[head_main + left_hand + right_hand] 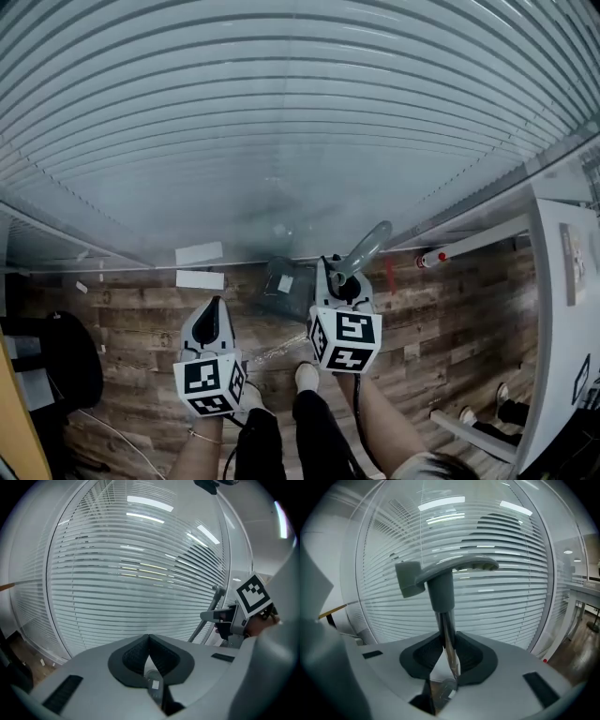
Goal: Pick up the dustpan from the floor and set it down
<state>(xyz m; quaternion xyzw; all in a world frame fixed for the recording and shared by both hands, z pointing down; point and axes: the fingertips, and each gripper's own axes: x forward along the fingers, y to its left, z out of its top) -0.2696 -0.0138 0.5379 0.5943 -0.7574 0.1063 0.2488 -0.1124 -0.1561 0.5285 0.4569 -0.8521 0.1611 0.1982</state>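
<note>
A dustpan with a dark grey pan (284, 287) and a long metal pole hangs just above the wood floor, close to the glass wall. My right gripper (337, 281) is shut on the pole (448, 641), which runs up between the black pads to a grey handle grip (440, 576). The grip's top (367, 247) sticks out past the gripper in the head view. To the left and a little lower, my left gripper (214, 316) has its pads (140, 651) meeting at the tip with nothing between them. The left gripper view shows the right gripper (220, 617) off to its right.
A glass wall with white blinds (281, 122) fills the space ahead. Two white paper pieces (199, 266) lie at its foot. A white rail with a red tip (434, 258) and a white cabinet (562, 309) stand at right. A dark round object (66, 361) sits at left. The person's shoes (307, 377) are below.
</note>
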